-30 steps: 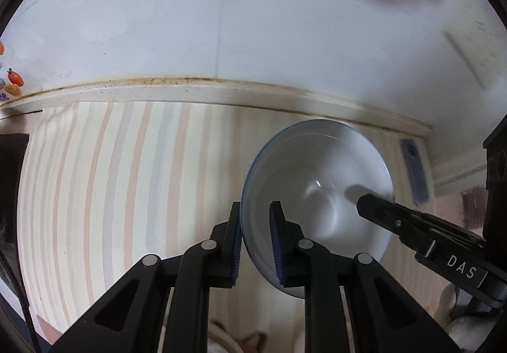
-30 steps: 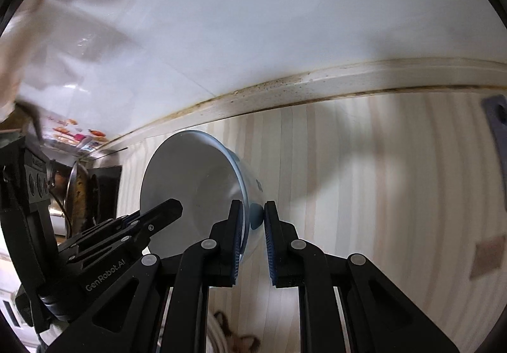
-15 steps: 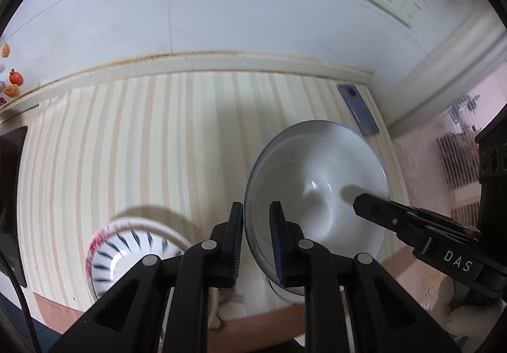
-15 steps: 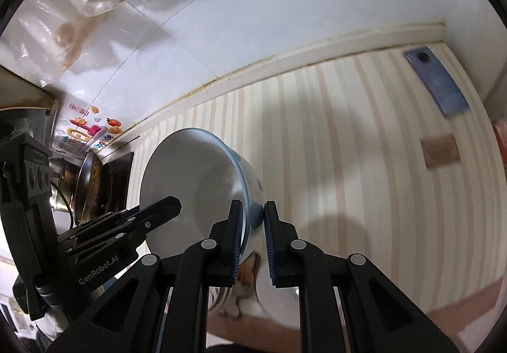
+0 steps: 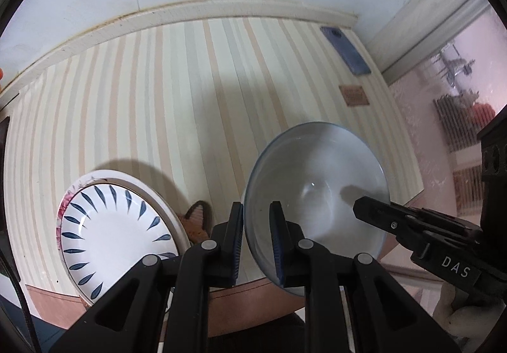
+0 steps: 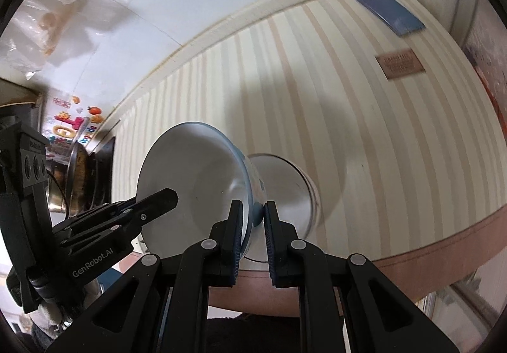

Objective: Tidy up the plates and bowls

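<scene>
A white bowl (image 5: 317, 194) with a thin blue rim hangs tilted above the striped table (image 5: 190, 83), held from two sides. My left gripper (image 5: 256, 226) is shut on its left rim; my right gripper (image 5: 367, 210) reaches into it from the right. In the right wrist view my right gripper (image 6: 253, 219) is shut on the near rim of the bowl (image 6: 196, 181), and the left gripper (image 6: 164, 196) comes in from the left. A second white bowl (image 6: 285, 188) stands on the table just behind it. A stack of plates (image 5: 117, 232), the top one with blue leaf marks, lies at lower left.
A blue phone (image 5: 345, 51) and a small brown label (image 5: 355, 95) lie at the table's far right. The brown front edge (image 6: 443, 245) of the table is close below. A metal pan (image 6: 79, 178) stands off the left end. A small brown object (image 5: 196, 223) sits beside the plates.
Both grippers have carried the bowl across the table toward its front right part. The plate stack, the phone, the label and the second bowl have come into view. Both grips are unchanged.
</scene>
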A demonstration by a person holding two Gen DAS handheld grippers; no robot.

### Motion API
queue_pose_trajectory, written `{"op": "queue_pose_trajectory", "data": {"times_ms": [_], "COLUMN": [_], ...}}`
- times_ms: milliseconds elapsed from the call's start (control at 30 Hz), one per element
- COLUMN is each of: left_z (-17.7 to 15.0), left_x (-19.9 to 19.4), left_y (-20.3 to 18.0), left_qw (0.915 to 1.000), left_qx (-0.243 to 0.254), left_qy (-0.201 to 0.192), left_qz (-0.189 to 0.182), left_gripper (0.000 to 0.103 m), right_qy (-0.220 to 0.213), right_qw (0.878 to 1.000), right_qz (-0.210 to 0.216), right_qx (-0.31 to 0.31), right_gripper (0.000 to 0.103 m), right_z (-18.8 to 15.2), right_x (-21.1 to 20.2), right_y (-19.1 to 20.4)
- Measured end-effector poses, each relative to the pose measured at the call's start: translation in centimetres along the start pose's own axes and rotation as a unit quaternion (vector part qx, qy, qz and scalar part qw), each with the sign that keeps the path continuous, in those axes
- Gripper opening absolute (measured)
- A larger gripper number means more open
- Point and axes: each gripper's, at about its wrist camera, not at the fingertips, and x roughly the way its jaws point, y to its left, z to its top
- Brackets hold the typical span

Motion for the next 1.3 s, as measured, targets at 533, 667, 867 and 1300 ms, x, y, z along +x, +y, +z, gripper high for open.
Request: {"op": "queue_pose_trajectory", "data": {"times_ms": [533, 667, 867, 1300], "left_z": [-0.6, -0.6, -0.7, -1.0], "left_x": [3.7, 4.2, 5.0, 2.9], "left_y": [-0.7, -0.6, -0.5, -1.5], "left_qw": [0.9988, 0.9986, 0.9982, 0.9975], "left_qx": [0.027, 0.026, 0.028, 0.042], "left_qy": [0.032, 0.031, 0.035, 0.025], "left_qz": [0.026, 0.033, 0.041, 0.050], "left_gripper": [0.015, 0.015, 0.015, 0.016], "right_qy": [0.020, 0.022, 0.022, 0.027], "right_qw": [0.999, 0.999, 0.999, 0.999], "right_qz": [-0.017, -0.015, -0.021, -0.036], "right_qx": [0.021, 0.025, 0.022, 0.018], "right_gripper": [0.015, 0.015, 0.015, 0.017], "right_z": [-0.4, -0.3, -0.1, 0.0], "right_x": [2.9, 3.3, 3.6, 3.2], "right_y": [-2.9, -3.2, -3.3, -2.8]}}
